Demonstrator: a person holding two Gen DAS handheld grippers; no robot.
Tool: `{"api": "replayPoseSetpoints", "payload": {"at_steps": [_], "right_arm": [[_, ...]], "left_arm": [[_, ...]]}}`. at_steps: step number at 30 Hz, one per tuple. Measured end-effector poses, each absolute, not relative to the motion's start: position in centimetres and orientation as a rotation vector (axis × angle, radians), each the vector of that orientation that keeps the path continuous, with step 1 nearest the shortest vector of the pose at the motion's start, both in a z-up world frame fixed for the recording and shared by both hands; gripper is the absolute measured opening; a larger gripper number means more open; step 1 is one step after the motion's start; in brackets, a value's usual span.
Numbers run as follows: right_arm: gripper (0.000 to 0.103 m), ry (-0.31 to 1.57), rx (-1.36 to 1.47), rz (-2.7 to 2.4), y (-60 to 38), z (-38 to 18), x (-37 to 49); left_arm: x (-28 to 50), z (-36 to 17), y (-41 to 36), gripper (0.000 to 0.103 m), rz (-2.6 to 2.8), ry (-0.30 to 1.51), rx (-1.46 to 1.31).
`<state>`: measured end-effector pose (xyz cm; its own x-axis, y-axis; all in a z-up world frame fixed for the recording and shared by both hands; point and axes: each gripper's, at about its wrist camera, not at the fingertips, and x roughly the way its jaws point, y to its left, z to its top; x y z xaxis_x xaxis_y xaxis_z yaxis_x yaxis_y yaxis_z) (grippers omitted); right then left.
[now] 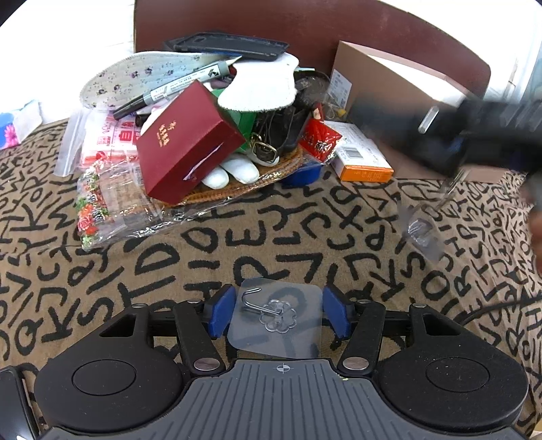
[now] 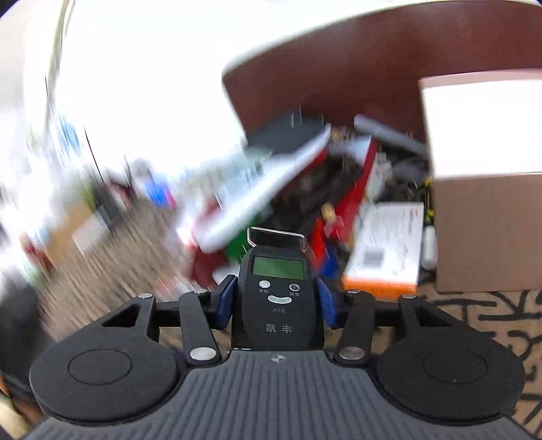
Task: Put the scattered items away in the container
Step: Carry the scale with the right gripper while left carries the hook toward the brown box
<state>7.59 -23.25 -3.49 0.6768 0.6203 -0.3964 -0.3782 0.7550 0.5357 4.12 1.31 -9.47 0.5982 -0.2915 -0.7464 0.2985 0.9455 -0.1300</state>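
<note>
The right hand-held gripper (image 2: pixel 277 299) is clamped on the black scale (image 2: pixel 277 298); the cardboard box (image 2: pixel 487 230) lies ahead-right; the left hand-held gripper (image 1: pixel 276 313) straddles a clear hook (image 1: pixel 275 313), pads apart.

A tan cloth (image 1: pixel 257 237) printed all over with black letters covers the work surface. Behind it rises a dark reddish-brown panel (image 1: pixel 338 30) with a rounded upper corner, seemingly a chair back or headboard; which one cannot be told. Beyond the panel the room is washed out in bright white light (image 2: pixel 152 67), strongest at the upper left of both views, with its details blurred past reading.
</note>
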Motion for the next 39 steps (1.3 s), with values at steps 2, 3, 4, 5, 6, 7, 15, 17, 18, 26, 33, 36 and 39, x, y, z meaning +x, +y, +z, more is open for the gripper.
{"api": "replayPoseSetpoints", "payload": {"at_steps": [2,3,4,5,6,7,15,17,18,26,33,36,39], "right_arm": [[0.055,0.541,0.574,0.634,-25.1,-2.5,7.0],[0.055,0.521,0.626,0.654,-25.8,-2.2,6.8],[0.055,0.506,0.66,0.667,-26.2,-1.9,6.6],[0.055,0.494,0.683,0.672,-26.6,-1.8,6.4],[0.055,0.484,0.693,0.668,-26.9,-1.6,6.1],[0.055,0.477,0.686,0.659,-27.0,-1.4,5.9],[0.055,0.491,0.731,0.612,-27.6,-2.0,5.0],[0.055,0.49,0.725,0.61,-27.3,-2.1,4.8],[0.055,0.488,0.714,0.607,-27.2,-2.1,4.7],[0.055,0.516,0.681,0.576,-26.9,-2.5,4.5],[0.055,0.523,0.605,0.516,-27.0,-2.5,4.5],[0.055,0.525,0.594,0.511,-27.2,-2.4,4.5],[0.055,0.525,0.577,0.502,-27.4,-2.1,4.5]], "left_arm": [[4.0,-9.4,1.3,0.07,-0.341,0.866,0.0],[3.9,-9.3,1.3,0.07,-0.34,0.867,-0.005],[3.9,-9.3,1.3,0.07,-0.34,0.868,-0.008],[3.8,-9.3,1.3,0.07,-0.339,0.869,-0.009],[3.6,-9.2,1.2,0.07,-0.338,0.87,-0.007],[3.5,-9.2,1.1,0.07,-0.338,0.869,-0.004],[2.5,-6.5,0.1,0.07,-0.392,0.773,-0.001],[2.4,-5.7,-0.4,0.07,-0.429,0.747,-0.018],[2.3,-5.4,-0.7,0.07,-0.445,0.735,-0.022],[2.3,-5.3,-3.2,0.059,-0.496,0.715,0.005],[3.0,-6.0,-2.9,0.053,-0.44,0.74,0.044],[3.2,-5.9,-2.9,0.05,-0.431,0.743,0.046],[3.5,-5.6,-3.1,0.049,-0.428,0.739,0.06]]}}
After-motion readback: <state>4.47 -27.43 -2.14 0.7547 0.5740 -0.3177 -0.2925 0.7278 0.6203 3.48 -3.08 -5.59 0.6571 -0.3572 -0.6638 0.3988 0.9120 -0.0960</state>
